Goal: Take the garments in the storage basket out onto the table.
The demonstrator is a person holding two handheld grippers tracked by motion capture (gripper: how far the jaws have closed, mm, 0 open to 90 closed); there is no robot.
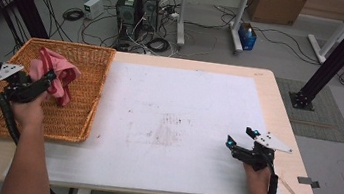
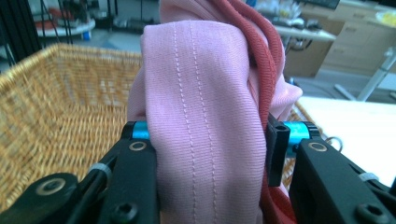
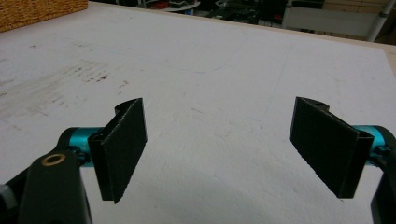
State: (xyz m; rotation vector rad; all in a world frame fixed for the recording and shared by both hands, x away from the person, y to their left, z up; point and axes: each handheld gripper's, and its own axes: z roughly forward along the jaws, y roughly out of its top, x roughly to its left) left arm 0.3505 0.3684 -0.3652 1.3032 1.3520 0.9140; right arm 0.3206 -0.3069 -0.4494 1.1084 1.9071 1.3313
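A bunched pink cloth (image 1: 56, 76) with a darker red hem hangs over the wicker basket (image 1: 87, 58) at the table's left. My left gripper (image 1: 50, 81) is shut on it. In the left gripper view the pink cloth (image 2: 205, 121) fills the gap between both jaws, with the basket (image 2: 60, 107) behind. My right gripper (image 1: 241, 138) rests low at the table's right front, open, jaws pointing left over the white sheet. In the right gripper view its pads (image 3: 122, 144) stand wide apart with nothing between them above the white sheet (image 3: 210, 84).
A white sheet (image 1: 176, 123) covers most of the wooden table (image 1: 285, 122). The basket's corner (image 3: 37, 9) lies far off in the right gripper view. Computer towers (image 1: 136, 9), cables and a black frame post (image 1: 339, 53) stand on the floor beyond the table.
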